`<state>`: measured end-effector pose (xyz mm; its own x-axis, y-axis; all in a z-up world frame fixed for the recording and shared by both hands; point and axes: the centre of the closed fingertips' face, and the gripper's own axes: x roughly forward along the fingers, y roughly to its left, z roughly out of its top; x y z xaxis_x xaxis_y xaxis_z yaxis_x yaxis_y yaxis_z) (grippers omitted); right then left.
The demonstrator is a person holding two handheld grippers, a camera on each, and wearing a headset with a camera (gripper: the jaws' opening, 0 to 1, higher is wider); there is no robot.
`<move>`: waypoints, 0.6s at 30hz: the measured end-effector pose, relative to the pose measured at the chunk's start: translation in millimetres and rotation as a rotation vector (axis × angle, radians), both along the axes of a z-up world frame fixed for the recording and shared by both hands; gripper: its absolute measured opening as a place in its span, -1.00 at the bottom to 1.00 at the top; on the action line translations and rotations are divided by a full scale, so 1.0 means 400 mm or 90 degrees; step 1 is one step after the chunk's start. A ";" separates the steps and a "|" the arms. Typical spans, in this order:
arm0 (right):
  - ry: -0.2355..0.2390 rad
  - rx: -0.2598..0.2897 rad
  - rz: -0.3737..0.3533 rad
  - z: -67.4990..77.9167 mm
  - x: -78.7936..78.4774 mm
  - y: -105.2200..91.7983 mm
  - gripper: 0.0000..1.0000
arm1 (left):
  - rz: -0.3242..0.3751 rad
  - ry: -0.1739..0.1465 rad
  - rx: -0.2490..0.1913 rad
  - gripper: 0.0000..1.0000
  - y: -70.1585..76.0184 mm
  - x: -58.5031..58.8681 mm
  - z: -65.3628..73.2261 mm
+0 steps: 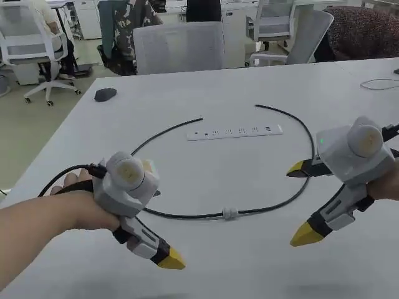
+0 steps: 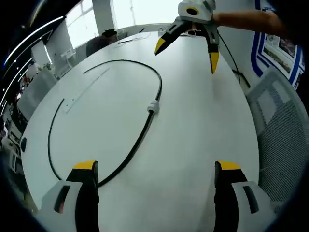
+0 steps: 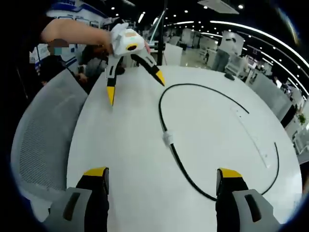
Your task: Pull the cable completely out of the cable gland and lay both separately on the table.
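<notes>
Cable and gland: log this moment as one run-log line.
left gripper open, empty | right gripper open, empty | cable looped on table, threaded through cable gland | pull not begun

Black cable (image 1: pixel 187 216) with a whitish cable gland (image 1: pixel 230 213), all on my plain white table (image 1: pixel 206 168). White power strip (image 1: pixel 234 131) too, plus a dark grey mouse (image 1: pixel 105 94). My fingers (image 1: pixel 171 260) are black with bright yellow tips.
</notes>
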<state>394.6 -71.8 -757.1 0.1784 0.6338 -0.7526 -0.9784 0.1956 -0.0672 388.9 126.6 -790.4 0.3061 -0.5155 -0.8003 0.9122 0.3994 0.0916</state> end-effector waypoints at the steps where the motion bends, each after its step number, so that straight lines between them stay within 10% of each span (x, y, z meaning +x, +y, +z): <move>1: 0.000 -0.001 0.000 -0.001 0.001 -0.001 0.81 | 0.000 -0.005 0.004 0.99 0.003 0.002 0.000; 18: -0.009 -0.005 0.006 -0.002 0.006 0.001 0.72 | 0.000 -0.006 -0.004 0.99 0.002 0.002 -0.001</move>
